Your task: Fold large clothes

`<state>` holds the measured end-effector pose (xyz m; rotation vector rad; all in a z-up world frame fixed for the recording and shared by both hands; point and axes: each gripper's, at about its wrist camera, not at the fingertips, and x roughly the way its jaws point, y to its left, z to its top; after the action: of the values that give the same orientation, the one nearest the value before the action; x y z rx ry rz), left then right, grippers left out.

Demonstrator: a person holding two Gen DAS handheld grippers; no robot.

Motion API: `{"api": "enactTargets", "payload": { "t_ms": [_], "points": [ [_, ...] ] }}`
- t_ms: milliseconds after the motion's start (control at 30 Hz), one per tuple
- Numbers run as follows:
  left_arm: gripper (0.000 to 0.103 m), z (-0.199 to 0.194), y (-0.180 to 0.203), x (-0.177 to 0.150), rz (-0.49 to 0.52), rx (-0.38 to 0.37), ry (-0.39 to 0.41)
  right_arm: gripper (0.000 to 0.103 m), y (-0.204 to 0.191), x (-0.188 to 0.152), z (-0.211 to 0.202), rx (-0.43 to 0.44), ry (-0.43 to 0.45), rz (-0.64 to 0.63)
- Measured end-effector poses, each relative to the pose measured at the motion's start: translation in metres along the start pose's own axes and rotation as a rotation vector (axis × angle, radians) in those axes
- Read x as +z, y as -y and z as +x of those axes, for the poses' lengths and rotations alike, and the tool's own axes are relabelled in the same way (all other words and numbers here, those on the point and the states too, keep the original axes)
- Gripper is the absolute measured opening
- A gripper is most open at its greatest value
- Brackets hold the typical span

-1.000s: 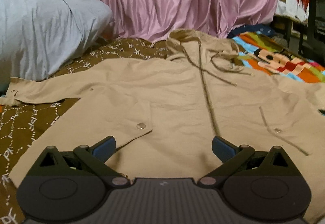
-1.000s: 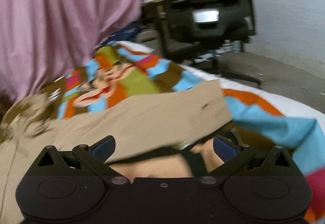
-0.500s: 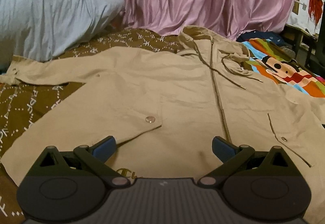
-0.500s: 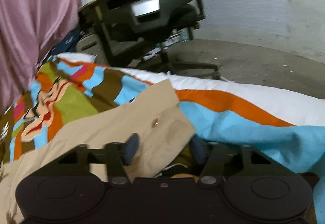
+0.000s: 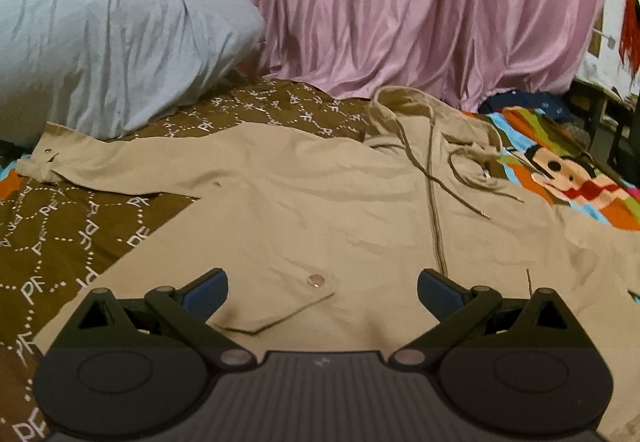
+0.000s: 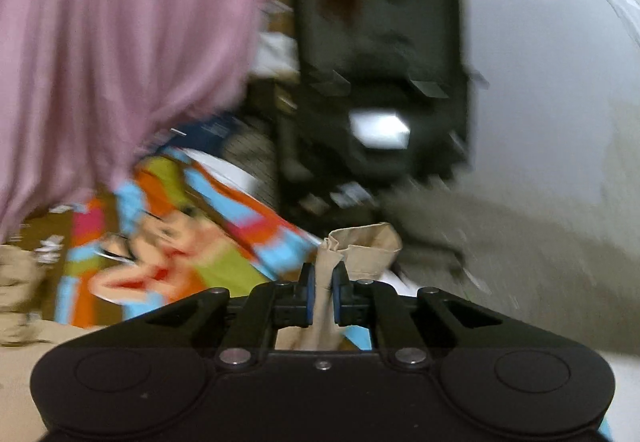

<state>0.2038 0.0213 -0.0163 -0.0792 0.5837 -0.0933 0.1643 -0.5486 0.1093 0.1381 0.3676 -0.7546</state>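
Right gripper (image 6: 324, 292) pinches jacket (image 5: 320, 209) cuff — left gripper (image 5: 322, 292) gapes.

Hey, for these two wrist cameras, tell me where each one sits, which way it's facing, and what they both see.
Left wrist: sits on the left gripper, low over the hem of the tan jacket, facing its hood and the pink curtain; both fingers show, spread apart.
Right wrist: sits on the right gripper, facing the black office chair; its fingers show, clamped on a jacket cuff. The view is blurred.
Shared: the jacket, the curtain and the cartoon blanket.
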Motion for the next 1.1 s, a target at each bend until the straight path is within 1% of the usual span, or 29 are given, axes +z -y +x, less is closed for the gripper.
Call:
{"api": "enactTargets", "payload": {
  "t_ms": [100,167,233,300,400,467,567,633,700,733,767,800,867,900,933,967,1000,1033,1100],
  "points": [
    [0.102,-0.004,-0.005,0.004,0.002,0.001,-0.013,0.008,-0.062,0.033,-0.029,0.153,0.07,-0.091],
    [0.102,-0.006,-0.009,0.006,0.007,0.005,-0.014,0.008,-0.109,0.047,-0.048,0.256,0.101,-0.145],
    [0.102,-0.009,-0.012,0.008,-0.004,0.014,-0.012,0.008,-0.16,0.055,-0.065,0.361,0.125,-0.197],
    [0.103,-0.01,-0.019,0.011,-0.043,0.026,-0.03,0.008,-0.213,0.055,-0.079,0.464,0.137,-0.25],
    [0.102,-0.007,-0.03,0.014,-0.096,0.065,-0.071,0.008,-0.289,0.037,-0.096,0.599,0.133,-0.329],
    [0.102,-0.004,-0.04,0.015,-0.12,0.108,-0.073,0.008,-0.336,0.015,-0.103,0.683,0.11,-0.376],
    [0.102,0.004,-0.051,0.019,-0.121,0.201,-0.075,0.008,-0.393,-0.026,-0.109,0.769,0.075,-0.458],
    [0.102,0.009,-0.058,0.02,-0.13,0.25,-0.077,0.008,-0.423,-0.057,-0.11,0.807,0.028,-0.492],
    [0.102,0.014,-0.065,0.021,-0.149,0.274,-0.082,0.011,-0.441,-0.088,-0.107,0.846,-0.032,-0.516],
    [0.102,0.017,-0.068,0.021,-0.161,0.277,-0.088,0.015,-0.447,-0.101,-0.109,0.869,-0.059,-0.523],
    [0.102,0.02,-0.071,0.021,-0.172,0.275,-0.089,0.022,-0.45,-0.115,-0.109,0.9,-0.092,-0.525],
    [0.102,0.023,-0.072,0.02,-0.184,0.263,-0.084,0.026,-0.449,-0.125,-0.11,0.925,-0.117,-0.524],
    [0.102,0.027,-0.072,0.017,-0.203,0.225,-0.065,0.041,-0.441,-0.14,-0.113,0.963,-0.151,-0.519],
    [0.102,0.029,-0.071,0.015,-0.211,0.202,-0.051,0.045,-0.431,-0.144,-0.115,0.976,-0.163,-0.513],
    [0.102,0.031,-0.069,0.014,-0.218,0.172,-0.031,0.054,-0.42,-0.144,-0.113,0.98,-0.168,-0.505],
    [0.102,0.034,-0.066,0.012,-0.219,0.136,-0.012,0.062,-0.406,-0.142,-0.11,0.974,-0.164,-0.508],
    [0.102,0.039,-0.061,0.012,-0.21,0.097,-0.004,0.065,-0.392,-0.14,-0.104,0.953,-0.148,-0.518],
    [0.102,0.044,-0.056,0.013,-0.196,0.068,-0.007,0.069,-0.379,-0.138,-0.097,0.914,-0.117,-0.543],
    [0.102,0.06,-0.043,0.018,-0.16,0.006,-0.03,0.07,-0.352,-0.133,-0.076,0.786,-0.05,-0.608]
  ]
}}
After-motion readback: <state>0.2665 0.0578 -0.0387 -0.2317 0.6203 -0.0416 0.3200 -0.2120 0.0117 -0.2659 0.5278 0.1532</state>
